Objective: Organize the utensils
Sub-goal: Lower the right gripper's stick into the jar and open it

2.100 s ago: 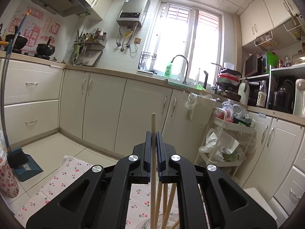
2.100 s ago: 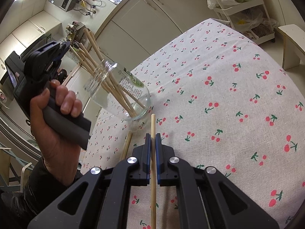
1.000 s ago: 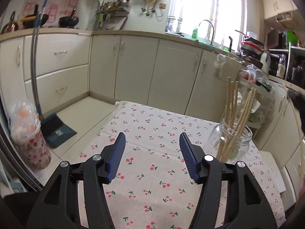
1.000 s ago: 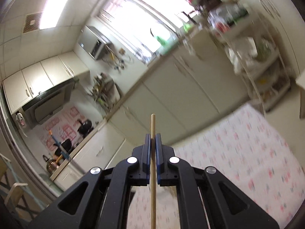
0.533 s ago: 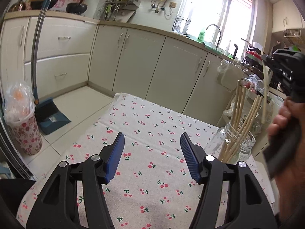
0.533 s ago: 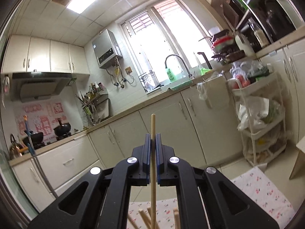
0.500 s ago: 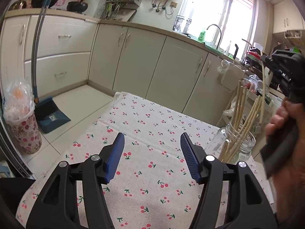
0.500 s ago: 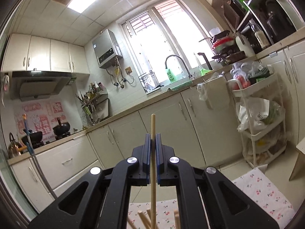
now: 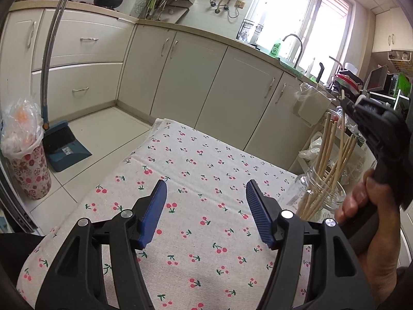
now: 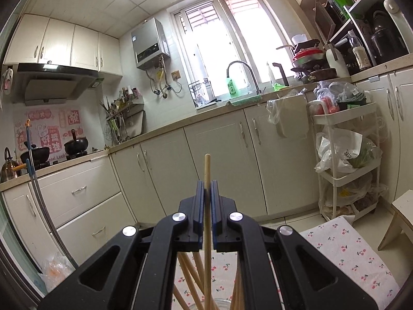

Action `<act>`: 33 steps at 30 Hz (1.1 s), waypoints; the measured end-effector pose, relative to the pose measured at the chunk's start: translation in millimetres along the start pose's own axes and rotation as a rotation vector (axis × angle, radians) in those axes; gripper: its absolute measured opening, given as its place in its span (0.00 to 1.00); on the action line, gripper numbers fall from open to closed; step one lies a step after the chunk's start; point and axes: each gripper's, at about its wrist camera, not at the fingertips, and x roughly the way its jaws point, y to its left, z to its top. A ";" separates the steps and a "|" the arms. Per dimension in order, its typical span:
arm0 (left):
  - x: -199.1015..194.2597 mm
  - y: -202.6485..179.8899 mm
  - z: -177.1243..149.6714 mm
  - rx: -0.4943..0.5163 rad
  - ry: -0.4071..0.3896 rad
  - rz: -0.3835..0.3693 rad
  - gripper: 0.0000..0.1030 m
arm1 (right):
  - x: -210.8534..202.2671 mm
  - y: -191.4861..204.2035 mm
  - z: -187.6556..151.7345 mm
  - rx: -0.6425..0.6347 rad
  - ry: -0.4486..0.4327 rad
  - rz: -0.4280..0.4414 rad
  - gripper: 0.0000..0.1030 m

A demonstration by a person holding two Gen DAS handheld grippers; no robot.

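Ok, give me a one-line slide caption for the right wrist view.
Right gripper shut on a chopstick, held upright above the other chopsticks in the glass jar.

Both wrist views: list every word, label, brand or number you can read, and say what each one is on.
"AXE": green bottle beside the sink faucet.
"3010", or near it: white plastic bag on the trolley shelf.
"Good Luck", partly hidden: pink wall poster behind the stove; its Chinese characters are too blurred to read.
Glass jar label: too small to read.
Dustpan sticker: too small to read.
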 end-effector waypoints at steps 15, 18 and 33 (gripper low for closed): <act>3.4 2.1 -0.6 -0.012 0.011 0.010 0.61 | -25.4 -14.1 -18.6 -0.040 0.065 0.018 0.06; 4.2 2.4 -0.3 -0.016 0.014 0.012 0.61 | -27.8 -20.3 -22.0 -0.022 0.081 0.018 0.06; 9.2 3.4 -1.9 -0.031 0.032 0.009 0.62 | -37.7 -5.0 -20.6 -0.082 0.108 0.046 0.16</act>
